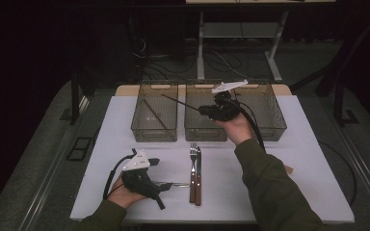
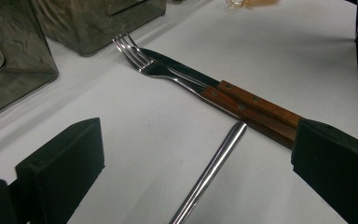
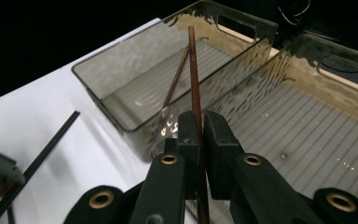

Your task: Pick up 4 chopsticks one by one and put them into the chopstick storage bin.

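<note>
While the right gripper (image 1: 203,110) pinches a thin dark wooden chopstick (image 3: 194,79) over the smoky plastic bins (image 1: 155,126) at the table's far edge, another chopstick (image 3: 175,77) lies in the left bin. Near the front edge, the left gripper (image 2: 196,163) gapes wide around a slim steel rod (image 2: 212,173) touching the wooden-handled fork (image 2: 168,73).

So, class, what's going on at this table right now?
A person is sorting utensils into clear bins. The right gripper is shut on a wooden chopstick, pointing it toward the left bin, where another chopstick already lies. The left gripper is open around a metal rod on the table. A fork and knife wait side by side.
</note>
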